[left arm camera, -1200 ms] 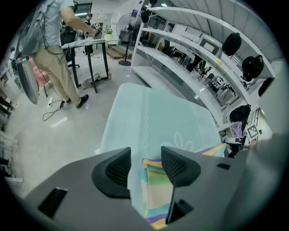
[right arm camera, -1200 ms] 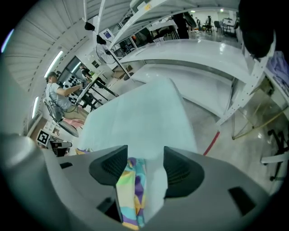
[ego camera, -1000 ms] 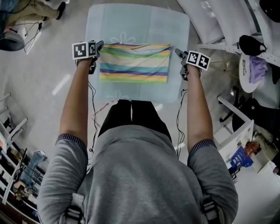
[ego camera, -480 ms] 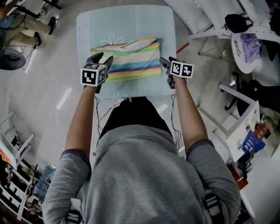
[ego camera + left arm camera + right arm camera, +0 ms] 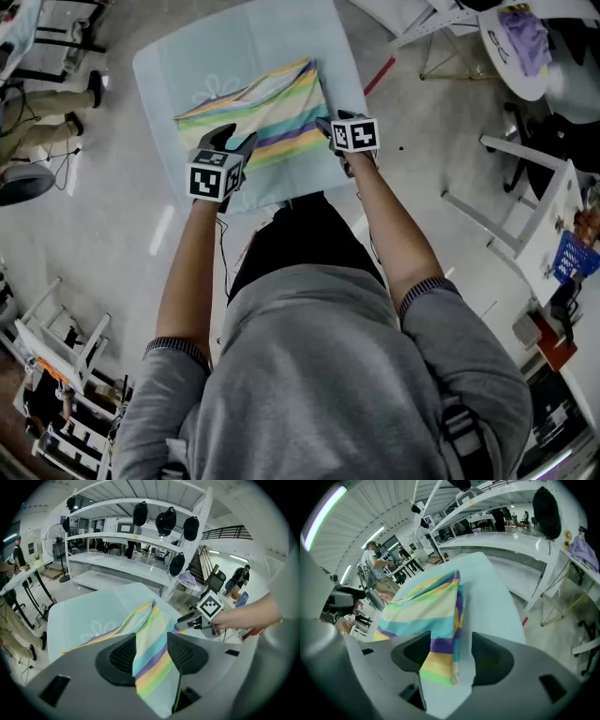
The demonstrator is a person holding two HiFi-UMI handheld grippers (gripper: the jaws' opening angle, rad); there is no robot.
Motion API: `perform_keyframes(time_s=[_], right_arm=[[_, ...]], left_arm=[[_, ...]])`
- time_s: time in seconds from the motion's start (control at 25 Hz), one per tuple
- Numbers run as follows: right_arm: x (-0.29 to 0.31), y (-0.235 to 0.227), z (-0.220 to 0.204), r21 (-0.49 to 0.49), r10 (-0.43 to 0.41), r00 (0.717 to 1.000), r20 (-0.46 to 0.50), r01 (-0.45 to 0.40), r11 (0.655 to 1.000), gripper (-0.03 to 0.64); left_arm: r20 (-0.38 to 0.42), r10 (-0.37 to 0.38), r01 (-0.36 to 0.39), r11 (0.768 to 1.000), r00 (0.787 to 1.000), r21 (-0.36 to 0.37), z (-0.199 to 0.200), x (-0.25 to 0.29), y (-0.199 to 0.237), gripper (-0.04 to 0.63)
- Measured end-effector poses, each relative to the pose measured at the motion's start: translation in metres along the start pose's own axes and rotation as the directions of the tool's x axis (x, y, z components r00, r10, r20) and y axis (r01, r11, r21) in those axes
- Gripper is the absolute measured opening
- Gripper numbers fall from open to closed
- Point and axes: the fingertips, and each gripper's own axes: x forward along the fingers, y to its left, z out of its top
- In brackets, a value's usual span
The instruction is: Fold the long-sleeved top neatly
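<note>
Broadly, largest item first.

Bench [image 5: 234,56]: draped in a pale blue cover with a flower print. It stands square in front of the person.

Long-sleeved top [image 5: 267,103]: striped in yellow, green, turquoise and purple. It lies already folded into a flat oblong at the middle of the bench. Its long axis runs side to side across the person, slanting a little away toward the right. The near long edge faces the person.

Left gripper [image 5: 236,138]: poised at the near left corner of the top, pointing down and away. The jaws are spread wide. Striped cloth shows in the gap between them, but the pads are not pressing on it.

Right gripper [image 5: 330,125]: placed at the near right corner. The jaws are likewise parted and empty. The corner of the top and a strip of bare cover show just ahead, between them.

Relation that matters: the top lies ahead of and between both sets of jaws, one at each end of the near edge. The left looks slightly farther over the cloth. Any further fold would likely start from that near edge.
</note>
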Motion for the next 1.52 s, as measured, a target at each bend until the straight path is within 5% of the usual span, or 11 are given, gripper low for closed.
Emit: perform_keyframes(time_s=[0.2,0.44,0.76,0.96,1.12,1.52], right_arm=[[0.013,-0.012,0.019,-0.031,-0.045,0.996,0.076,0.047,0.998,0.279],[0.034,-0.013,0.012,-0.136,-0.093,0.995,0.044,0.099,0.986,0.235],[0.033,-0.009,0.004,-0.151,-0.174,0.985,0.013,0.174,0.973,0.203],[0.042,0.006,0.007,-0.120,-0.171,0.985,-0.003,0.170,0.978,0.067],[0.035,0.006,0.011,-0.014,-0.124,0.992,-0.001,0.124,0.992,0.048],[-0.007,0.012,0.018,0.035,0.000,0.999,0.049,-0.002,0.999,0.044]], left_arm=[[0.004,-0.002,0.002,1.000,1.000,0.005,0.002,-0.002,-0.008,0.232],[-0.020,0.021,-0.021,1.000,1.000,-0.021,-0.012,-0.002,-0.002,0.232],[0.021,0.047,-0.046,0.998,0.999,-0.052,-0.001,-0.001,0.006,0.229],[0.025,0.045,-0.043,0.997,0.999,-0.061,0.007,0.006,0.008,0.229],[0.018,0.052,-0.050,0.996,0.999,-0.068,0.005,0.004,0.008,0.229],[0.030,0.133,-0.129,0.986,0.991,-0.107,0.005,-0.032,0.020,0.227]])
